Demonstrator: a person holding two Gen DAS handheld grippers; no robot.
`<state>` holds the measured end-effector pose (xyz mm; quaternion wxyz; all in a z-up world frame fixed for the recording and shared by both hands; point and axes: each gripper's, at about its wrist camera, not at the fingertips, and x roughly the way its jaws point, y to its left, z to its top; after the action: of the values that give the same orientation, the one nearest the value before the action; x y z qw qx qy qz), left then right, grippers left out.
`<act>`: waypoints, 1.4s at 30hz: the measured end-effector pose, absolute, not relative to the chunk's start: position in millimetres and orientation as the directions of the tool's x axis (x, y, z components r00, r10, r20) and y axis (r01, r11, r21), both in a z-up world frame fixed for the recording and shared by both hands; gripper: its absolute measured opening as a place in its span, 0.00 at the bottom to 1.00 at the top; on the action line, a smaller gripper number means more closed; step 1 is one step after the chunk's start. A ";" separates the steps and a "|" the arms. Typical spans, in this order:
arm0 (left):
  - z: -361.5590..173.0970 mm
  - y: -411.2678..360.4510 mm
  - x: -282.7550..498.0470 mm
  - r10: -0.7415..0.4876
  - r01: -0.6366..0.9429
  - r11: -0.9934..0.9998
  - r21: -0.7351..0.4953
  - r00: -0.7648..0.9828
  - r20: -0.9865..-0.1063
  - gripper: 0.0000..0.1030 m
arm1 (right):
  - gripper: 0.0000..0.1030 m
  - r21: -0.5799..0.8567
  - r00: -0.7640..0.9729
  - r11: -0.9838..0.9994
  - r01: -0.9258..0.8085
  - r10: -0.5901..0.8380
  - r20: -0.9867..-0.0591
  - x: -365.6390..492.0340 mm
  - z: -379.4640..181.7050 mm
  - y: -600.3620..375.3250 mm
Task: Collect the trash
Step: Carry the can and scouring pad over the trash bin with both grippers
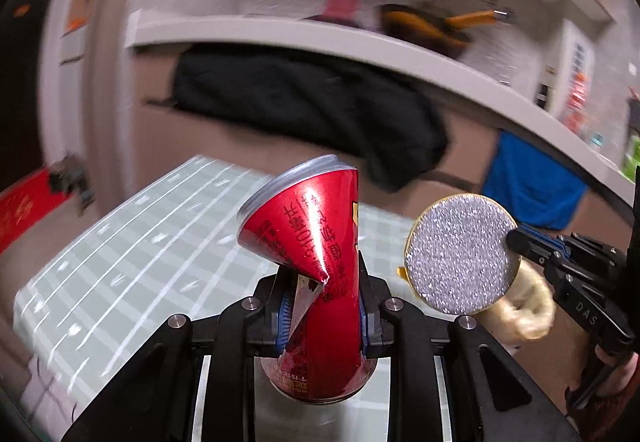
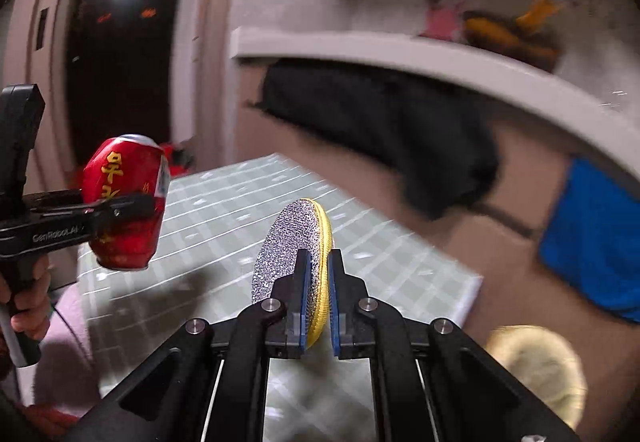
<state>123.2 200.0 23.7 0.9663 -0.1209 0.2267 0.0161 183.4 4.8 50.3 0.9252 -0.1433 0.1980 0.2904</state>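
Observation:
A crushed red drink can point(image 1: 316, 242) stands up between the pads of my left gripper point(image 1: 322, 306), which is shut on its dented middle. The same can point(image 2: 126, 201) shows at the left of the right wrist view, lifted above the table. My right gripper point(image 2: 319, 294) is shut on the edge of a round scouring pad point(image 2: 290, 246), silver and glittery on one face with a yellow rim. That scouring pad point(image 1: 460, 254) hangs at the right of the left wrist view, pinched by the right gripper point(image 1: 516, 238). Both things are off the table.
A table under a pale green checked cloth point(image 1: 132, 254) lies below both grippers. Behind it runs a curved white ledge point(image 1: 360, 45) with black cloth point(image 1: 304, 105) and blue cloth point(image 1: 528, 185) hanging under it. A fuzzy cream thing point(image 2: 540, 370) lies low at the right.

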 end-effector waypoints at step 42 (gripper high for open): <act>5.5 -120.7 303.1 -0.403 0.373 0.913 -0.167 0.759 -0.512 0.25 | 0.07 0.001 0.902 0.998 -0.066 0.060 -0.427 237.8 19.8 -289.3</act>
<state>303.1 -120.7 5.5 0.9373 -0.0276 0.2790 -0.2069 237.8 -289.3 19.8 0.9752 -0.0068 0.2186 0.0324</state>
